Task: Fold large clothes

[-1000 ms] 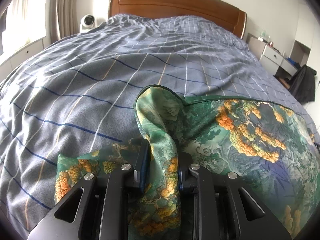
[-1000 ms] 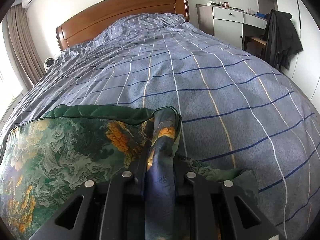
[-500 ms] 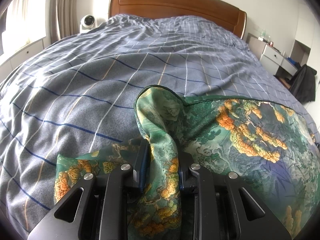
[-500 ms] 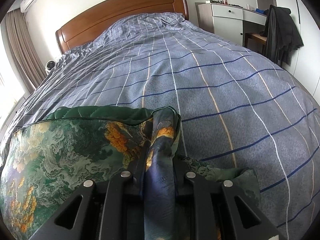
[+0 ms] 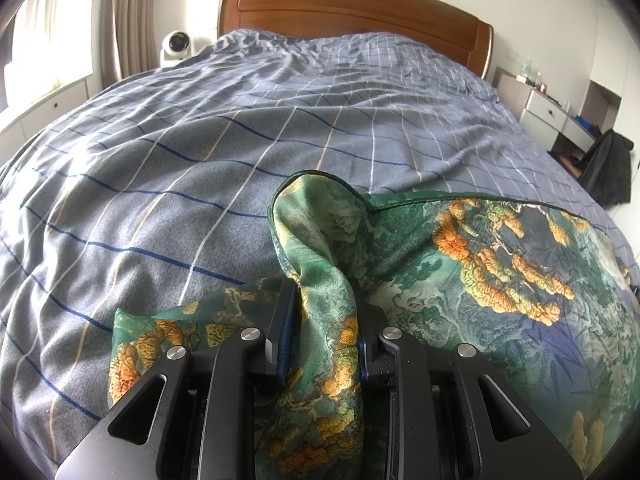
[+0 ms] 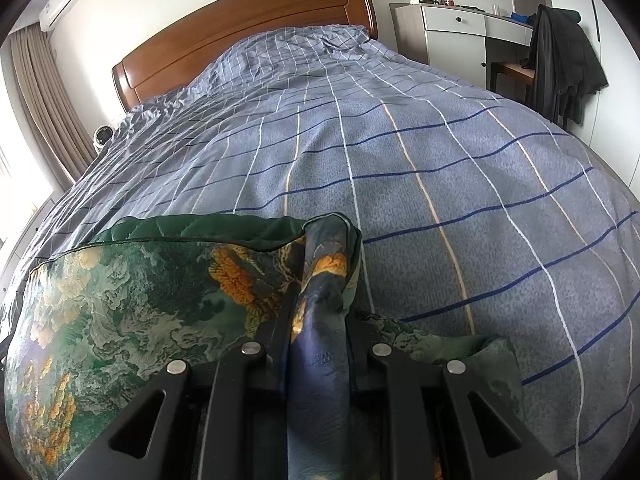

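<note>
Left claw [image 5: 322, 312]: clamped on a bunched corner of the green silky garment with orange and teal landscape print [image 5: 480, 264], fabric pinched between both pads and spilling back over the fingers.
Right claw [image 6: 318, 312]: same deal on the other side, shut tight on a twisted bluish-green bunch of that garment, nothing loose in the pinch.
Where the garment is: near end of the bed, draped over the grey-blue checked duvet [image 5: 240, 152], with its dark piped edge stretched sideways between the two claws. A small flap hangs out past each grip.
Rest of the bed: lots of bare duvet ahead, up to the brown wooden headboard [image 5: 352, 4].
Step in hand (my guess): both corners are held, so it looks like the carry-over part of a fold, taking that held edge forward onto the bed.
How I'd do it well: keep both hands level and the same way apart so the edge stays taut, no sag in the middle.
Also: move both together, lay it down flat and only then let go. Slippery cloth like this probably slides, so no yanking.
Watch out for: those bunched corners. They look twisted, so the fold may land wrinkly unless they're smoothed after.
</note>
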`<state>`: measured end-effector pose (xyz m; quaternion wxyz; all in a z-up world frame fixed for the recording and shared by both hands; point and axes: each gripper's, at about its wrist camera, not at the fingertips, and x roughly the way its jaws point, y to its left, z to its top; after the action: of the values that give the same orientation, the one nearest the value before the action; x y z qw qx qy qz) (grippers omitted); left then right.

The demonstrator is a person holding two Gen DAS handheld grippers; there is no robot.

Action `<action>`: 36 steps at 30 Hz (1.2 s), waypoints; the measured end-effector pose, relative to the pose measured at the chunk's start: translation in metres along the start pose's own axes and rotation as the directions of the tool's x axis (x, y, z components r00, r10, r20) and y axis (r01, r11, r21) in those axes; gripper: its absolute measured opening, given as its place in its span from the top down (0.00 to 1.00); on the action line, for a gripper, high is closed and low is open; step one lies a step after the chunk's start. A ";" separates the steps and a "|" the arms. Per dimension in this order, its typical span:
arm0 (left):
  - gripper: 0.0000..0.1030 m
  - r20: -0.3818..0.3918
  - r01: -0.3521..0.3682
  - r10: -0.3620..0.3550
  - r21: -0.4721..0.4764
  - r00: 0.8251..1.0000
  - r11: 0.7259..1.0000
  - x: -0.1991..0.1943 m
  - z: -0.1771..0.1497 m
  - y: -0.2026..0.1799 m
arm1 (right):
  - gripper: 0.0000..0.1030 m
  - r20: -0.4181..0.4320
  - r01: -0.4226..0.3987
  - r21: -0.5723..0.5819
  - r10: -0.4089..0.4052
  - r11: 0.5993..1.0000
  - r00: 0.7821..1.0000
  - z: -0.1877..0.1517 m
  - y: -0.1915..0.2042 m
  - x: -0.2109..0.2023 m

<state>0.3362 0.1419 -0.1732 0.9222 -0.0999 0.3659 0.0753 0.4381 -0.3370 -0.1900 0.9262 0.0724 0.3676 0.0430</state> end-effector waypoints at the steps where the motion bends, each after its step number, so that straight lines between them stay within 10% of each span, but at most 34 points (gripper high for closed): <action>1: 0.75 0.000 0.001 -0.001 -0.001 1.000 1.000 0.000 0.000 0.000 | 0.81 0.000 -0.003 0.002 0.003 1.000 1.000 0.000 0.000 0.000; 7: 0.62 -0.003 -0.013 0.013 -0.008 1.000 1.000 -0.001 0.002 0.001 | 0.80 -0.011 -0.024 0.020 0.024 1.000 1.000 0.002 -0.003 0.002; 12: 0.16 -0.062 -0.044 0.042 -0.041 0.997 0.998 -0.010 0.014 0.009 | 0.62 -0.051 0.019 0.031 -0.017 0.999 0.999 0.015 -0.002 -0.011; 17: 0.12 0.003 -0.024 0.024 -0.050 1.000 0.998 -0.066 0.023 0.014 | 0.40 0.111 0.106 -0.010 -0.104 0.994 0.988 0.035 0.014 -0.091; 21: 0.00 0.220 -0.091 0.082 0.035 0.972 0.995 -0.147 0.009 -0.003 | 0.15 0.213 0.123 -0.061 -0.107 0.991 0.971 0.018 0.032 -0.158; 25: 0.00 0.393 -0.230 0.165 0.126 0.905 0.965 -0.210 -0.016 -0.033 | 0.15 0.303 0.174 -0.160 -0.120 0.972 0.945 -0.022 0.059 -0.210; 30: 0.00 0.347 -0.222 0.169 0.117 0.922 0.968 -0.240 -0.044 -0.053 | 0.11 0.415 0.286 -0.244 -0.167 0.927 0.895 -0.082 0.088 -0.256; 36: 0.00 0.403 -0.243 0.160 0.164 0.901 0.956 -0.268 -0.087 -0.086 | 0.10 0.391 0.258 -0.297 -0.130 0.919 0.911 -0.136 0.111 -0.280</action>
<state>0.1035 0.0205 -0.0397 0.9684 0.0532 0.1919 0.1499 0.1383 -0.2511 -0.0804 0.9759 -0.1205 0.1822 -0.0015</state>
